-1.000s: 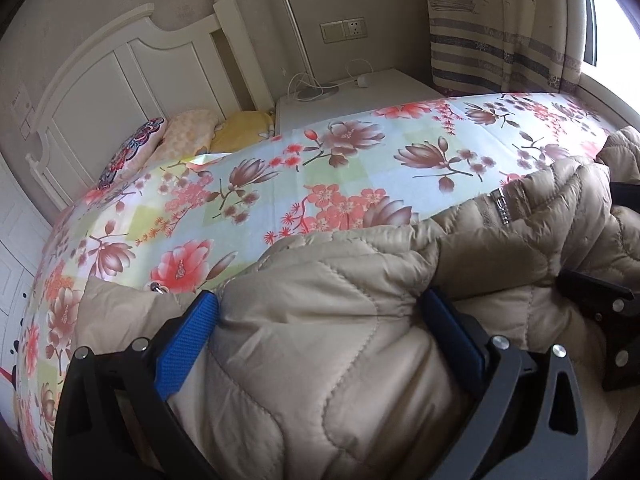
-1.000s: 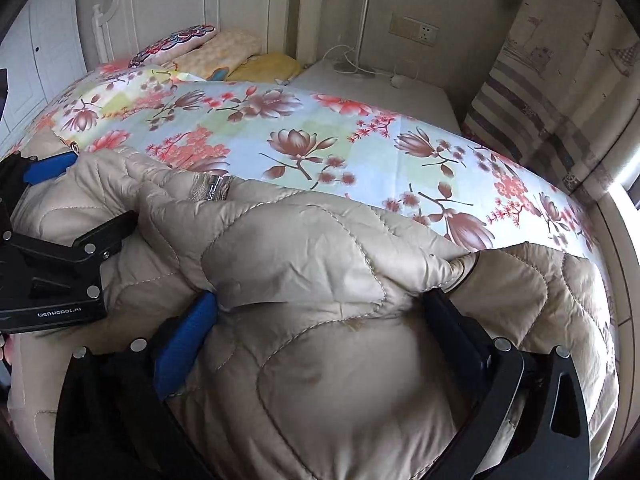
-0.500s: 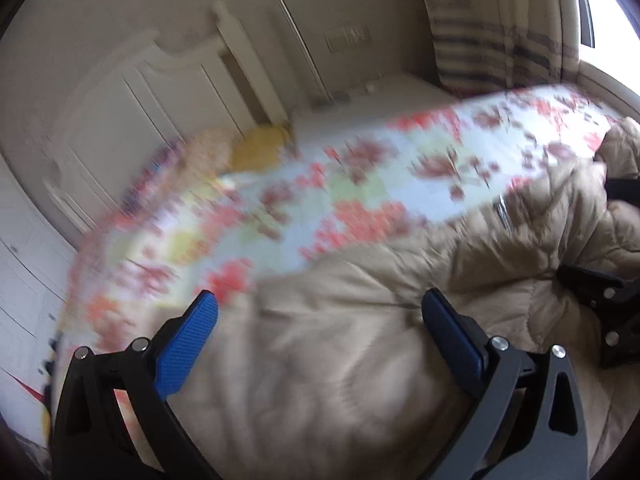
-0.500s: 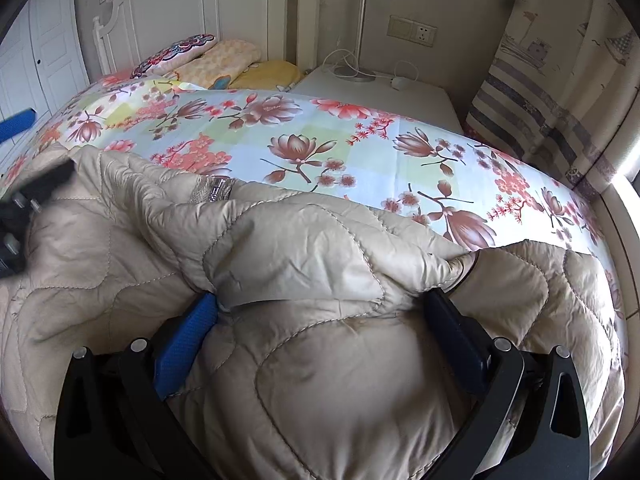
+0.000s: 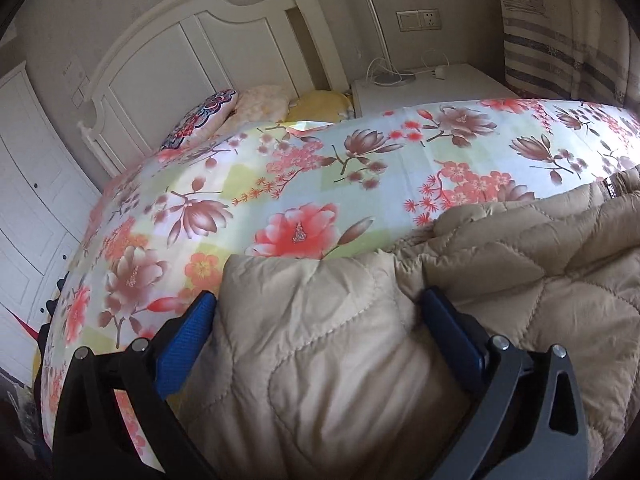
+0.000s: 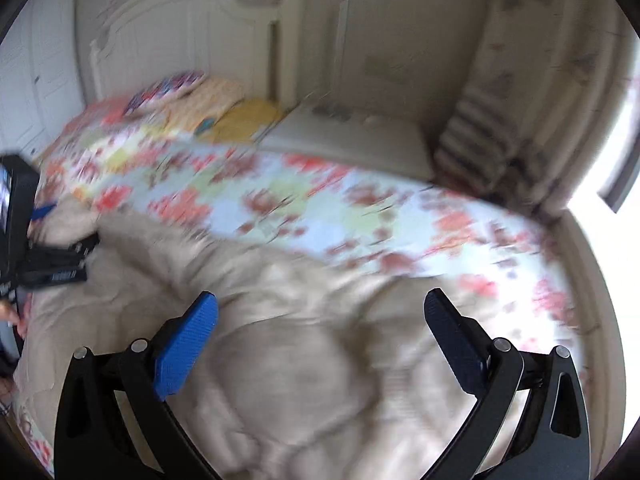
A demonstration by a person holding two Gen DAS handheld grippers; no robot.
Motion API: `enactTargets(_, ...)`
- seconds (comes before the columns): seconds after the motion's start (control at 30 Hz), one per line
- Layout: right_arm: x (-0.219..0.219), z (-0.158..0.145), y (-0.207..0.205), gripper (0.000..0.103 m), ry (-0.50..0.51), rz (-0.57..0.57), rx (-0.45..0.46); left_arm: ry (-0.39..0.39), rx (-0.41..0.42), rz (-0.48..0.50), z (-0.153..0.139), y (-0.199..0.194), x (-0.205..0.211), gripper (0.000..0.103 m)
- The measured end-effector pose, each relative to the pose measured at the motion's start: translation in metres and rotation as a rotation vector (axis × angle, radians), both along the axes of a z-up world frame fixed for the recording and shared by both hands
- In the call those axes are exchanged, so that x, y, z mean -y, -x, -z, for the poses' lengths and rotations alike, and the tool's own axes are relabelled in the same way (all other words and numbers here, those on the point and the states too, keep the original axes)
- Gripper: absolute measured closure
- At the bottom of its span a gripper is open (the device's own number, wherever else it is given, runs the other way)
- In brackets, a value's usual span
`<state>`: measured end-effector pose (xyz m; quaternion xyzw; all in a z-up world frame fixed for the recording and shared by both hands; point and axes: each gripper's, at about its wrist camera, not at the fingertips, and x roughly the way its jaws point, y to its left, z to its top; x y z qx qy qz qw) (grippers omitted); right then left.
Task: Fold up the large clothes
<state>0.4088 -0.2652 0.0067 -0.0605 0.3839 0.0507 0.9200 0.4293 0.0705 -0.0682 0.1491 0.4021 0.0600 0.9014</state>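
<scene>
A beige quilted jacket (image 5: 500,272) lies on the bed's floral sheet (image 5: 320,168). My left gripper (image 5: 320,312) is open, its blue pads wide apart, with a thick fold of the jacket bulging between them at the jacket's left end. In the blurred right wrist view, my right gripper (image 6: 320,312) is open and lifted above the jacket (image 6: 280,344), holding nothing. The left gripper (image 6: 52,256) shows at that view's left edge, low on the jacket.
White headboard (image 5: 192,52) and pillows (image 5: 256,100) lie at the bed's far end. A white nightstand (image 5: 428,84) with a lamp and cables stands behind the bed. A striped curtain (image 5: 560,36) hangs at the right. White wardrobe doors (image 5: 28,200) stand on the left.
My left gripper slid left along the jacket to its left end. My right gripper rose off the jacket fold it straddled and is moving, blurring its view.
</scene>
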Motion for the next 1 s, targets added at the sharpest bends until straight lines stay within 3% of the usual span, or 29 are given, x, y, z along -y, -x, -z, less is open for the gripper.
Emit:
enactTargets(0.03, 0.021, 0.002, 0.008, 0.004, -0.031, 0.038, 0.007, 0.012, -0.003, 0.000, 0.000, 0.000, -0.002, 0.002)
enactTargets(0.1, 0.036, 0.002, -0.016, 0.004, -0.076, 0.079, -0.044, 0.019, -0.009, 0.002, 0.001, -0.002, -0.005, 0.002)
enactTargets(0.17, 0.053, 0.048, -0.030, 0.004, -0.124, 0.133, -0.130, 0.019, -0.009, 0.002, 0.001, -0.004, -0.004, 0.002)
enactTargets(0.2, 0.067, 0.063, -0.032, 0.004, -0.230, 0.166, -0.185, 0.021, -0.009, 0.003, 0.001, -0.004, -0.004, 0.002)
enactTargets(0.27, 0.058, 0.060, -0.023, 0.004, -0.166, 0.163, -0.151, 0.049, -0.005, 0.010, 0.000, -0.003, -0.004, 0.002)
enactTargets(0.37, 0.056, 0.053, -0.025, 0.004, -0.135, 0.164, -0.185, 0.021, 0.000, 0.001, 0.001, -0.003, 0.000, 0.002)
enactTargets(0.47, 0.053, 0.027, -0.017, 0.004, -0.119, 0.175, -0.109, 0.017, 0.002, -0.001, 0.001, -0.003, 0.000, 0.002)
enactTargets(0.57, 0.023, 0.000, 0.003, 0.004, -0.136, 0.071, -0.018, 0.014, 0.002, -0.002, 0.001, -0.002, 0.000, 0.002)
enactTargets(0.67, -0.031, 0.026, 0.025, 0.004, -0.060, -0.114, -0.029, 0.015, 0.002, -0.002, 0.001, -0.002, 0.000, 0.002)
enactTargets(0.77, -0.069, 0.093, 0.014, 0.004, 0.063, -0.175, -0.172, 0.014, 0.002, -0.002, 0.001, -0.002, 0.000, 0.002)
enactTargets(0.8, -0.073, 0.109, 0.011, 0.004, 0.056, -0.182, -0.181, 0.014, 0.002, -0.001, 0.001, -0.002, 0.000, 0.002)
enactTargets(1.0, -0.066, 0.114, 0.008, 0.004, -0.003, -0.165, -0.175, 0.042, -0.003, -0.010, 0.001, -0.003, -0.004, 0.002)
